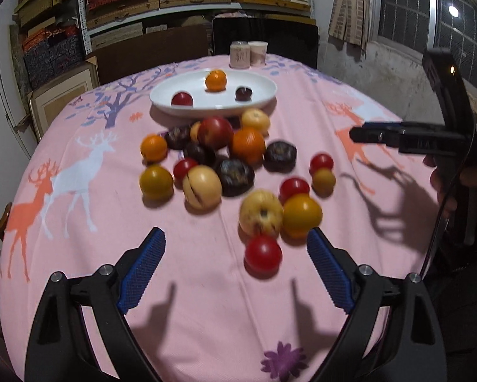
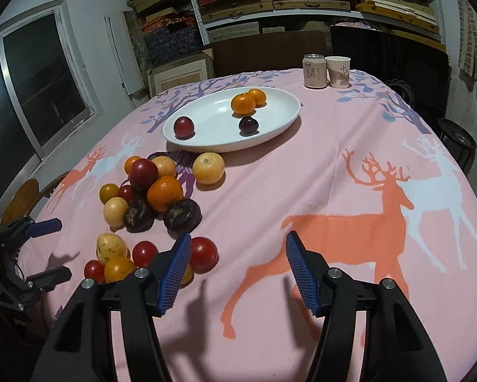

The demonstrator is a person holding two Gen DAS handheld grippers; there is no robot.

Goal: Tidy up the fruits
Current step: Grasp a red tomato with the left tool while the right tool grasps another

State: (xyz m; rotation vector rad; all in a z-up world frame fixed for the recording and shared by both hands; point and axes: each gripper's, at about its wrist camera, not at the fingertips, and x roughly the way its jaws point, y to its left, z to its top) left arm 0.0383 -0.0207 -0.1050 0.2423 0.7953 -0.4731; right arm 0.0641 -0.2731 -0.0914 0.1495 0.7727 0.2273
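Both claws, the left claw and right claw, hung spread and empty over the counter, where the small, round, smooth fruits lay heaped before the plate, likely light, roll-prone, best pinched across the middle.

My left gripper pointed forward and downward, its blue-padded fingers spread wide with nothing between them. My right gripper tilted down likewise, jaws parted more narrowly and empty too. From the left camera, my right gripper showed side-on at the right edge, my hand wrapped around its handle.
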